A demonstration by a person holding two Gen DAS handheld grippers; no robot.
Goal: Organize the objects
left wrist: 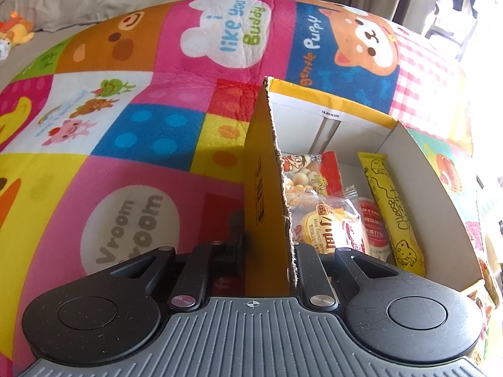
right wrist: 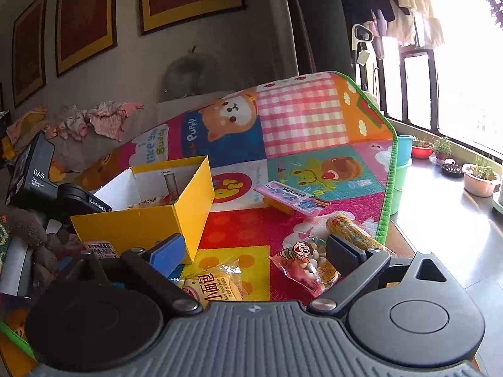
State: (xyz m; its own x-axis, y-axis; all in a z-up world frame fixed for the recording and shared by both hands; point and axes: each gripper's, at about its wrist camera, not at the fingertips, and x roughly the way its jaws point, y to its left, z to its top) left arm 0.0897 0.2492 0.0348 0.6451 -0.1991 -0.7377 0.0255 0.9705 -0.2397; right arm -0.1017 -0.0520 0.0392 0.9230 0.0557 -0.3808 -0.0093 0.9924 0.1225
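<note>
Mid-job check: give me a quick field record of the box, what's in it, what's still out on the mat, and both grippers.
box: yellow cardboard box, open top, on the play mat
in box: cheese stick packet, mini bread packet, candy ball bag, at least one more
left gripper: shut on the box's side wall
right gripper: open, nothing between fingers
still on mat: bread packet, candy bag, yellow roll packet, pink Volcano packet
</note>
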